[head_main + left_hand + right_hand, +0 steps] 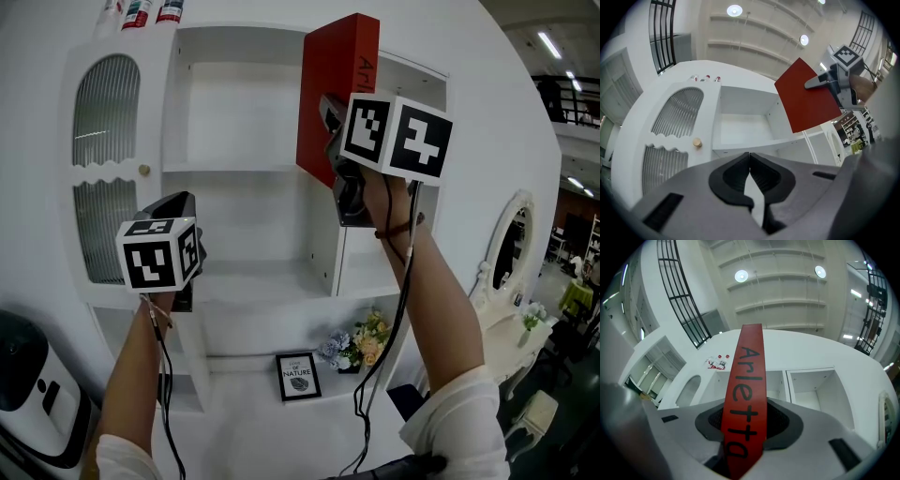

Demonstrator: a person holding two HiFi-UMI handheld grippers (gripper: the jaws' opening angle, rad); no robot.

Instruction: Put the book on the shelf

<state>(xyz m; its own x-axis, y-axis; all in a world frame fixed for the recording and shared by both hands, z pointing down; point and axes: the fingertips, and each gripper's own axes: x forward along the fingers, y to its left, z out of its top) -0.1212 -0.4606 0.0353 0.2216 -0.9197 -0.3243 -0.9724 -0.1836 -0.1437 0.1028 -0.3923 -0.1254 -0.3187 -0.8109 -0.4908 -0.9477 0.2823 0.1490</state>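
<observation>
Your right tongs (pixel 743 425) pinch a red book (pixel 337 89) on both covers, and its spine reads "Arletta". You hold the book up tall in front of the white shelf (pixel 244 169), by the wall between two top boxes. It is not inside yet. Your left tongs (pixel 750 171) are pressed together with nothing in them, and they sit lower down. Below, a little frame (pixel 298 375) says "NATURE" and stands next to flowers (pixel 361 342). Small bottles (pixel 141 11) stand on the shelf's top. Round lights (pixel 741 275) shine high above.
</observation>
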